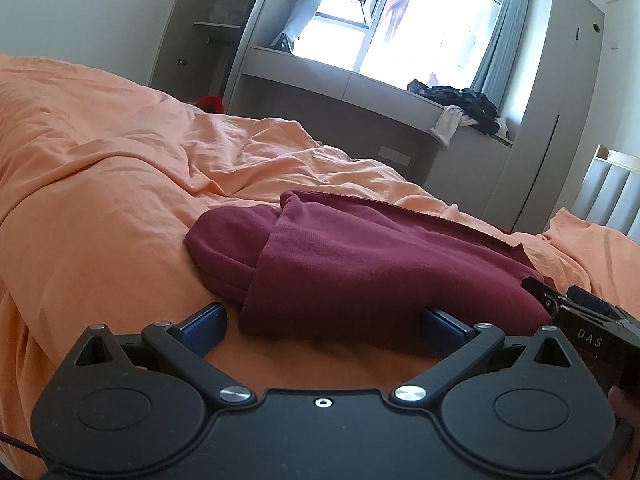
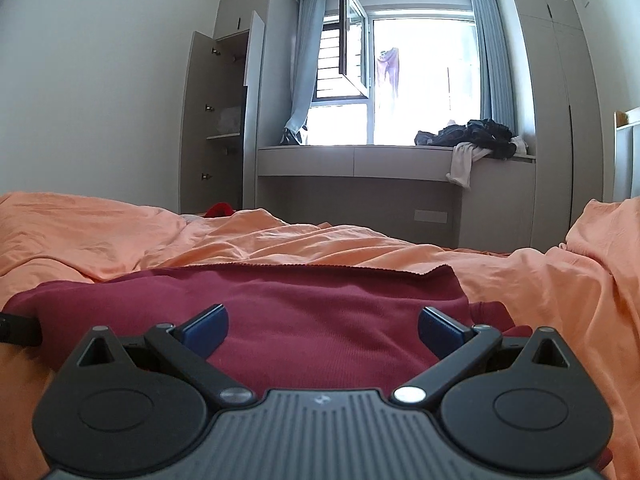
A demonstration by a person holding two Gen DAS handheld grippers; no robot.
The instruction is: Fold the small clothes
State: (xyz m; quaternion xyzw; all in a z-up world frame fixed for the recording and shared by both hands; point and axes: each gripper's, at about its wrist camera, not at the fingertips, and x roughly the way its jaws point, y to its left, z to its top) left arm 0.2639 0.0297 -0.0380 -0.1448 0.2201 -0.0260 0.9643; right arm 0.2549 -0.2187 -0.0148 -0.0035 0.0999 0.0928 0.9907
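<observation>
A maroon garment (image 1: 340, 264) lies folded on the orange bedsheet (image 1: 100, 184), one layer lapped over a rounded bundle at its left. My left gripper (image 1: 322, 330) is open at the garment's near edge, blue pads wide apart, the cloth's hem between them. The right gripper's black body (image 1: 592, 328) shows at the far right of that view. In the right wrist view the same maroon garment (image 2: 312, 304) spreads flat ahead. My right gripper (image 2: 322, 330) is open low over its near part, nothing pinched. The left gripper's tip (image 2: 18, 330) peeks in at the left edge.
Rumpled orange sheet (image 2: 540, 280) rises in folds around the garment. A red item (image 2: 219, 209) lies past the bed's far edge. Beyond stand an open wardrobe (image 2: 224, 120), a window ledge (image 2: 360, 156) with a pile of dark clothes (image 2: 476, 134), and a white rail (image 1: 612, 188) at right.
</observation>
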